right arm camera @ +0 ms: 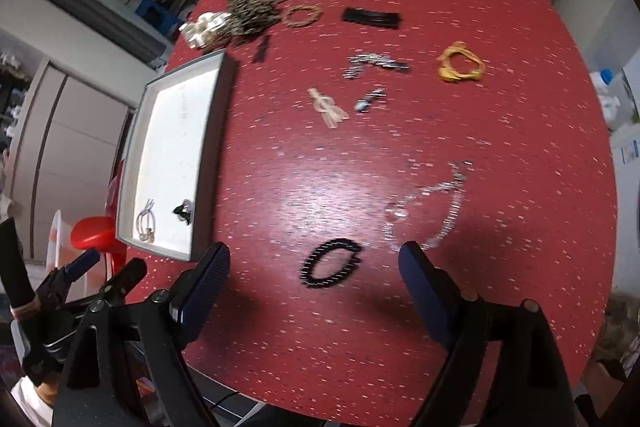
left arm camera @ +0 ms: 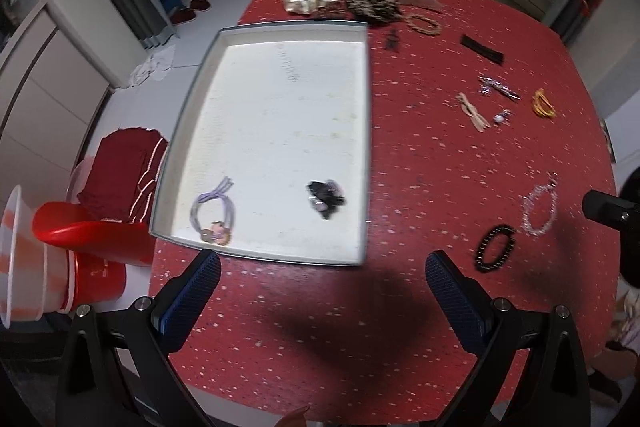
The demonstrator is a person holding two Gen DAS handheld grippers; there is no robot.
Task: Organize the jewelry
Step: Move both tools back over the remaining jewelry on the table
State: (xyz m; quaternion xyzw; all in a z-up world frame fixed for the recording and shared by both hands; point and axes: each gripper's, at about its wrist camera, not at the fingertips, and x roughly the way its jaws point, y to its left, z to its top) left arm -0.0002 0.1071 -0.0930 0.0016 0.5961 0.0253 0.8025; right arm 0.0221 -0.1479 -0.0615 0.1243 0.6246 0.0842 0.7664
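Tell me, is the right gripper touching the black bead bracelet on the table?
Apart. The right wrist view shows the right gripper with its jaws wide open, and red table visible between each pad and the black bead bracelet.

A red speckled table [left arm camera: 400,155] carries a shallow white tray [left arm camera: 280,39]. Right of the tray lie a black bead bracelet [right arm camera: 330,263], a clear bead bracelet [right arm camera: 432,211], an orange hair tie [right arm camera: 460,65] and black hairpins [right arm camera: 370,17]; scrunchies [left arm camera: 340,1] lie beyond it.
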